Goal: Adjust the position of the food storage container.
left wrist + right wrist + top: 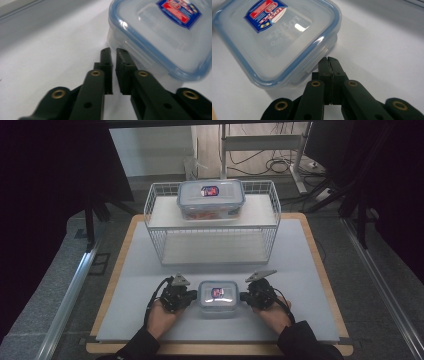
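Both jaws nearly together, the left hand-held gripper [192, 296] and the fully closed right hand-held gripper [243, 296] flank the small lidded container [218, 296] on the desk [310, 285], a wire basket [155, 225] beyond.

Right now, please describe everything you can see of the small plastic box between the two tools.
The small box is square with rounded corners, of clear plastic. Its clear lid has a blue rim and a red and blue label on top. The lid is on. It sits flat on the pale table, near the front edge. The left tool and right tool, both closed, stand at its opposite sides; whether they touch it is unclear.
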`<action>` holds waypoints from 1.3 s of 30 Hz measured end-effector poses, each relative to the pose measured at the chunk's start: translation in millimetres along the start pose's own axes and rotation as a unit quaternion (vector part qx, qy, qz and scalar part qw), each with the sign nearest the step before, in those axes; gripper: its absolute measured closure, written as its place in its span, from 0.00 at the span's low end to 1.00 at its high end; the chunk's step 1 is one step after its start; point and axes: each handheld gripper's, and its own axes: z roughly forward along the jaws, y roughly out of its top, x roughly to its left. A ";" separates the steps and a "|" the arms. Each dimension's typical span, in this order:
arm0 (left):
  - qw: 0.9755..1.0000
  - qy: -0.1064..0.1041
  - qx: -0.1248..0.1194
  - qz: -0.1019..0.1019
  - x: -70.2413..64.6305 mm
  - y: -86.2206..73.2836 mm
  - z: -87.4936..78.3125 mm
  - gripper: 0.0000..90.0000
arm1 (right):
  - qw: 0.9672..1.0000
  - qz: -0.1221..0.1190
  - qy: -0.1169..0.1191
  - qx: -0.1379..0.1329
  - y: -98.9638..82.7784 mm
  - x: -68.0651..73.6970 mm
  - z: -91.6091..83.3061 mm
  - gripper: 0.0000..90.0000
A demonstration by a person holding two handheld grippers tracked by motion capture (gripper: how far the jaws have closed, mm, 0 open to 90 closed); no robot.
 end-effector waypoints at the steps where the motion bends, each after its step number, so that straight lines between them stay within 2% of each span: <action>1: 1.000 0.000 0.000 0.000 0.5 0.9 1.2 0.95 | 1.000 -0.005 -0.004 0.001 -0.2 1.6 -0.6 1.00; 4: 1.000 -0.002 0.003 -0.007 2.4 0.5 2.4 0.93 | 1.000 -0.009 -0.007 0.001 -0.7 2.3 -1.7 1.00; 7: 1.000 -0.003 0.000 -0.015 5.9 -1.6 -1.4 0.86 | 1.000 -0.008 -0.002 -0.001 -0.8 0.4 -2.0 0.99; 10: 1.000 0.018 -0.008 -0.005 8.2 -3.6 -13.3 0.76 | 1.000 -0.017 -0.013 -0.016 -1.1 -2.6 -8.6 0.93; 14: 0.999 0.043 -0.030 0.014 6.7 -8.1 -31.4 0.60 | 0.998 -0.025 -0.033 -0.037 -5.6 -10.8 -22.6 0.80; 18: 0.997 0.044 -0.049 0.029 2.9 -14.2 -41.3 0.41 | 0.997 -0.020 -0.041 -0.054 -12.0 -19.4 -34.7 0.63; 21: 0.997 0.046 -0.052 0.041 -0.2 -22.2 -46.7 0.30 | 0.997 -0.017 -0.038 -0.063 -15.4 -22.0 -41.5 0.52; 27: 0.996 0.045 -0.063 0.036 -0.6 -34.7 -57.2 0.12 | 0.997 -0.025 -0.031 -0.073 -21.4 -18.7 -46.9 0.34; 33: 0.996 0.055 -0.061 0.042 -0.7 -47.4 -60.5 0.06 | 0.997 -0.029 -0.030 -0.067 -26.6 -16.7 -44.5 0.17; 39: 0.996 0.051 -0.066 0.041 0.8 -50.3 -60.2 0.06 | 0.998 -0.031 -0.028 -0.056 -28.2 -16.8 -40.6 0.11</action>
